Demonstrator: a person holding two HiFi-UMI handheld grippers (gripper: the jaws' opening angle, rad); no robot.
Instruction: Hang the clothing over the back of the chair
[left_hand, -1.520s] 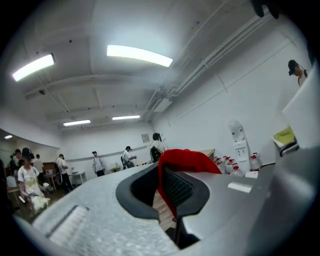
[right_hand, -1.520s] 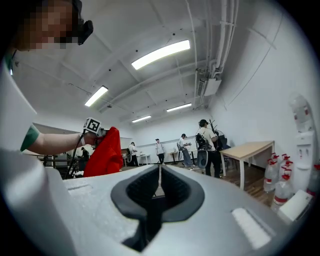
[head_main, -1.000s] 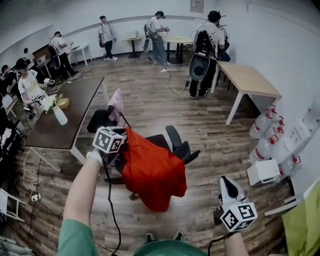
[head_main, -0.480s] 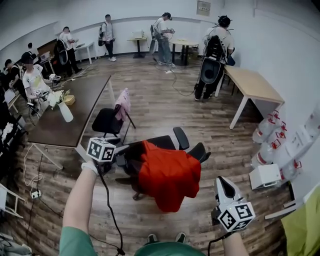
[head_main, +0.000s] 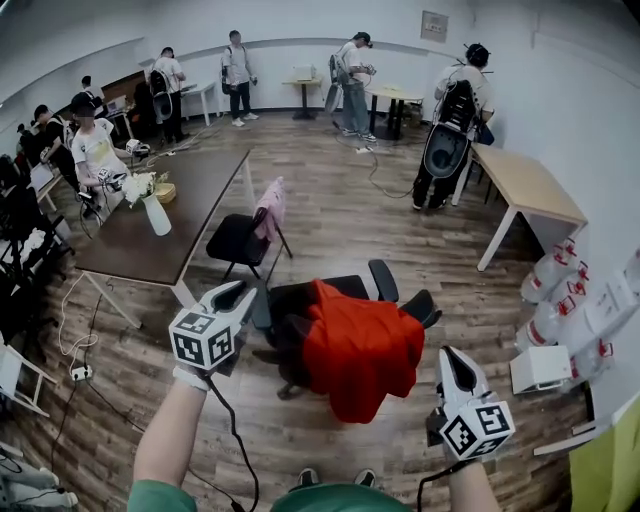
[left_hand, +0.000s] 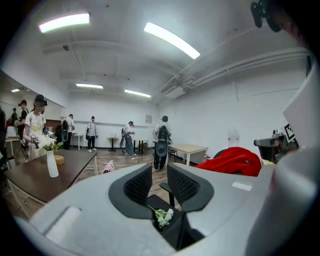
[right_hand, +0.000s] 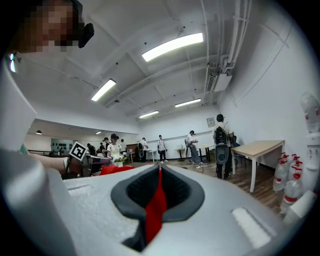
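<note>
The red garment (head_main: 360, 350) lies draped over the back of the black office chair (head_main: 300, 298) at frame centre, so the hanging looks done. The left gripper (head_main: 232, 297), at lower left, is clear of it; its jaws are closing with nothing between the pads, only a small white sprig (left_hand: 162, 216) lodged at their root. The right gripper (head_main: 456, 360), at lower right and well apart from the chair, is clenched on a thin red strip (right_hand: 156, 207); whether that is cloth is unclear. The fabric hides the chair's back.

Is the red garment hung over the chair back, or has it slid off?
Hung. The red garment drapes over the back of the black office chair, its lower edge hanging toward the floor.
</note>
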